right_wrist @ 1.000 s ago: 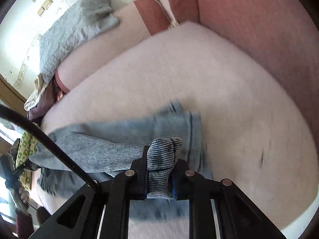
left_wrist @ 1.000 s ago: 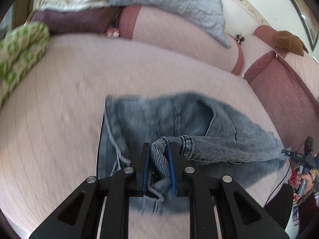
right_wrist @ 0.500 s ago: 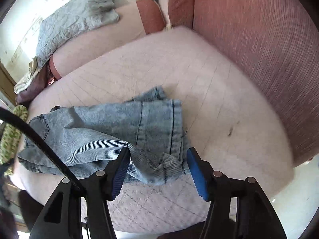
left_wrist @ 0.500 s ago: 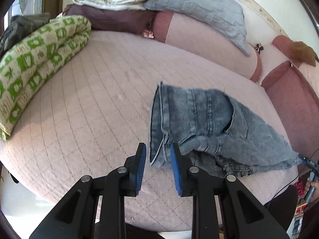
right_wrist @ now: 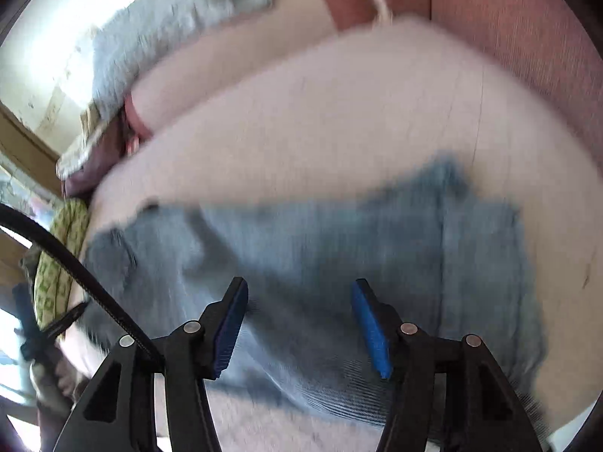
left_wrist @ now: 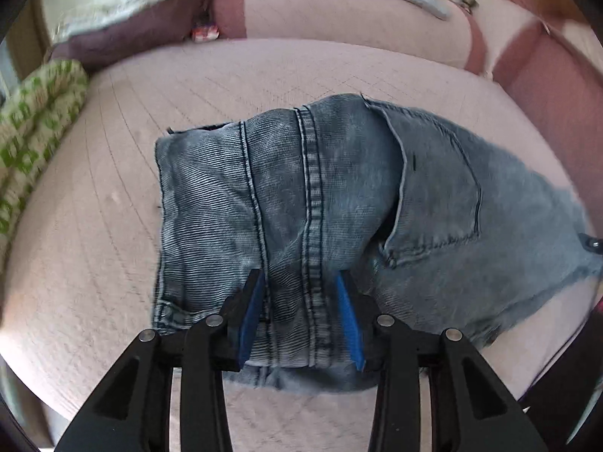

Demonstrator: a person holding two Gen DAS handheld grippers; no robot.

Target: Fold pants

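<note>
Blue denim pants (left_wrist: 320, 196) lie folded in a flat bundle on the pink quilted bed (left_wrist: 113, 245). A back pocket faces up on the right side. My left gripper (left_wrist: 299, 293) is open just above the near edge of the pants, its blue pads either side of a seam. In the right wrist view the pants (right_wrist: 339, 263) look blurred. My right gripper (right_wrist: 299, 312) is wide open above their near edge and holds nothing.
A green and white patterned blanket (left_wrist: 34, 132) lies at the bed's left edge. Pink bolster pillows (left_wrist: 339, 11) and a grey quilted cover (right_wrist: 158, 37) sit at the back. A reddish padded side panel (right_wrist: 527, 37) borders the right. A black cable (right_wrist: 75, 263) crosses the right wrist view.
Both grippers let go of the denim they were clamping a second ago. They pulled back, then came down close over the folded pants, the left one opening wider.
</note>
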